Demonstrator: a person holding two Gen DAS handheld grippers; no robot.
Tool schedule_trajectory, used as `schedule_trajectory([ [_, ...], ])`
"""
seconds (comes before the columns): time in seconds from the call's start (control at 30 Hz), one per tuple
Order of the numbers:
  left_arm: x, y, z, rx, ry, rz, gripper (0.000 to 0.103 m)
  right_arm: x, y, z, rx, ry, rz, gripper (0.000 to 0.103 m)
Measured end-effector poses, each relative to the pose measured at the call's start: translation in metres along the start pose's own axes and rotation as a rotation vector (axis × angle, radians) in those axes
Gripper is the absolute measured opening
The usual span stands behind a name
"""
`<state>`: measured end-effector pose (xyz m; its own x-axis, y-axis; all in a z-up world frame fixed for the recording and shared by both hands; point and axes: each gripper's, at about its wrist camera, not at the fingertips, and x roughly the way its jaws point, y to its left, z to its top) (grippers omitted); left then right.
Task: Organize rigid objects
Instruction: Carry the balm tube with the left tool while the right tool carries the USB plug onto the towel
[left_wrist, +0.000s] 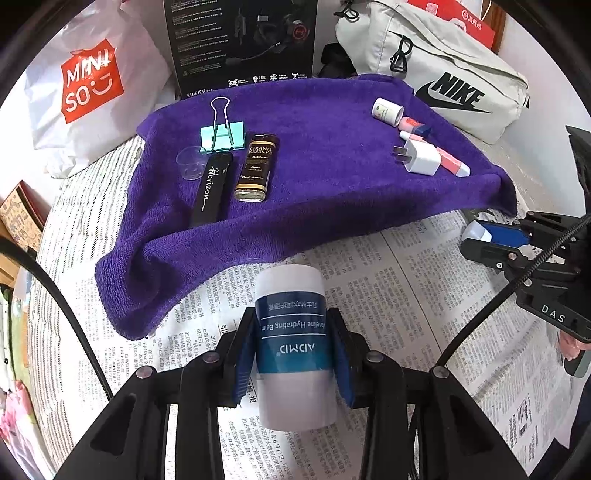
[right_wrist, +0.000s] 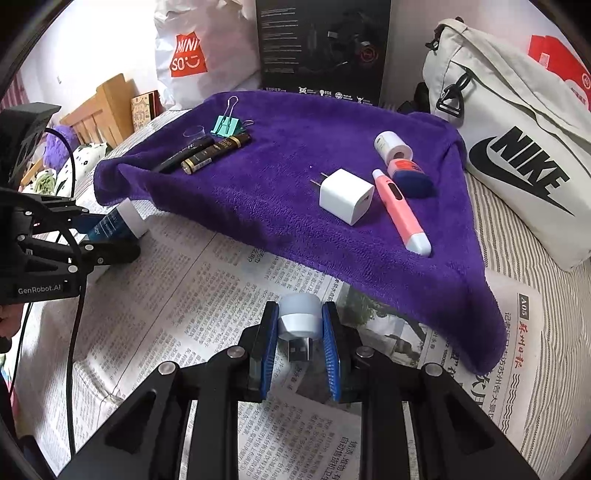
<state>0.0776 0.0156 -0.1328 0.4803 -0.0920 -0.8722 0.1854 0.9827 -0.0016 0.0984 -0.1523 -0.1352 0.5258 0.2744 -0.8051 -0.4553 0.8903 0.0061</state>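
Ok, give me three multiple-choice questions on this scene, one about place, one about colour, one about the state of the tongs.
1. Where is the white charger?
A on the towel
B on the newspaper
C in the bag

2. What colour is the towel?
A green
B purple
C grey

3. What do the left tongs hold?
A nothing
B a clip
C a balm tube

Answers: A, the charger lies on the towel beside the pink pen; B, the cloth is purple; C, the pads press the tube's sides.
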Motion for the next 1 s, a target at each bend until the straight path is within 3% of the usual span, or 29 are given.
schedule_trajectory([
  [0.43,-0.023,0.017,0.003,-0.048,-0.028,-0.056,0.034,-0.013,-0.002,0.01,0.031,0.014,0.017,0.023],
  [1.0,-0.041,0.023,0.022,-0.05,-0.058,-0.06,0.035,-0.031,-0.019,0.027,0.064,-0.028,0.012,0.023],
])
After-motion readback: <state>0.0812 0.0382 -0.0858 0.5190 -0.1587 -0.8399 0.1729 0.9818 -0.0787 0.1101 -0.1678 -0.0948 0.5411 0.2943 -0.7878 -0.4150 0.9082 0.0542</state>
